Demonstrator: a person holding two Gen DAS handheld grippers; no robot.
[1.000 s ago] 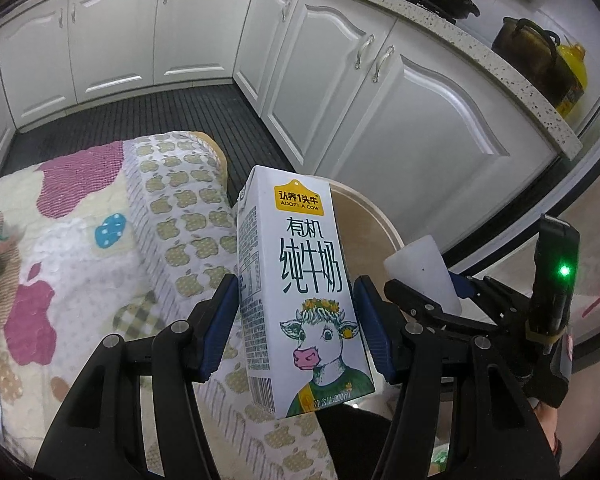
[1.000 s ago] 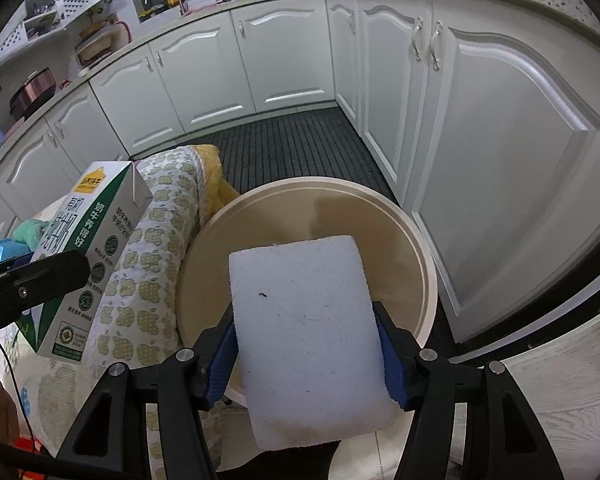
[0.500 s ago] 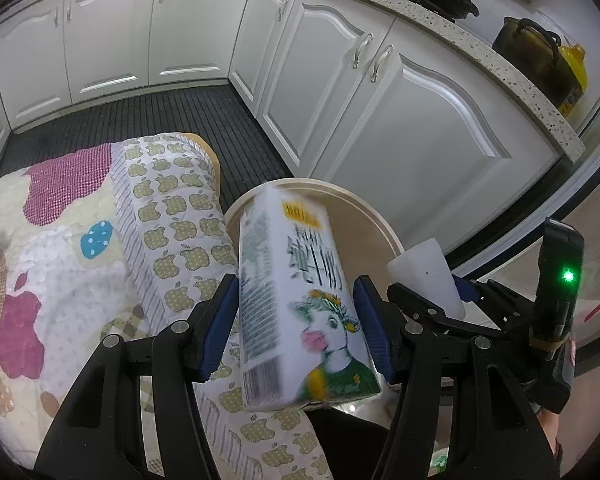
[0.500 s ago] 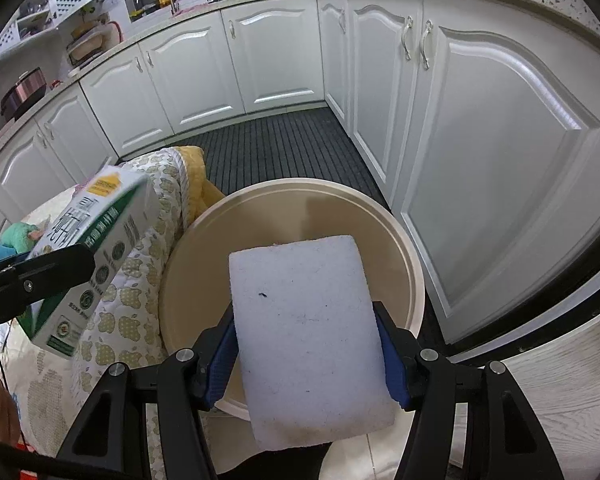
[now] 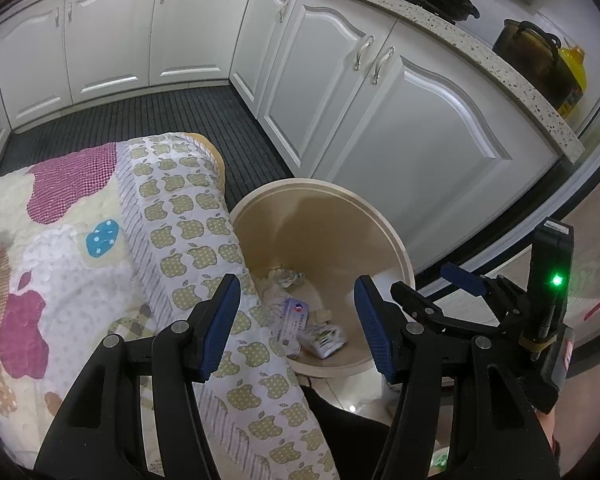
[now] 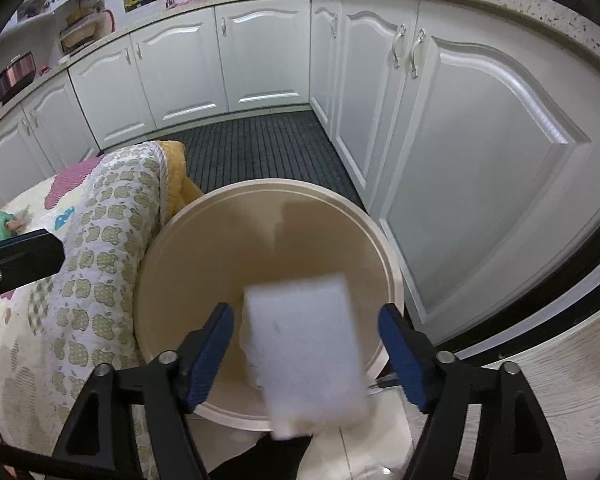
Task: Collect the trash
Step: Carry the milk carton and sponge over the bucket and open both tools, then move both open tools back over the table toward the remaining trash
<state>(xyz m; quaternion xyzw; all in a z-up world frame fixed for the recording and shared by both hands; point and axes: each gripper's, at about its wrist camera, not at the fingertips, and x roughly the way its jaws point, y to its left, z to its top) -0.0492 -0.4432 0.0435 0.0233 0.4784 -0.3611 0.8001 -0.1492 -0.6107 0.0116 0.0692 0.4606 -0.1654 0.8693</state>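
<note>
A round beige trash bin [image 5: 384, 224] stands on the floor beside the quilt-covered table. In the left wrist view my left gripper [image 5: 298, 320] is open and empty above the bin's near side. The milk carton [image 5: 326, 342] lies at the bin's bottom among crumpled paper [image 5: 284, 278]. In the right wrist view my right gripper [image 6: 306, 350] is open over the same bin [image 6: 172, 240]. A white foam block [image 6: 306, 354] is blurred between its spread fingers, loose and touching neither pad. My right gripper also shows in the left wrist view [image 5: 476, 292].
A quilt with apple prints [image 5: 188, 232] covers the table left of the bin. White kitchen cabinets [image 5: 400, 112] curve round behind and to the right. A dark ribbed mat [image 5: 140, 116] lies on the floor. Pots [image 5: 528, 56] stand on the counter.
My left gripper opened and the milk carton fell into the bin. My right gripper opened and the foam block is dropping from between its fingers.
</note>
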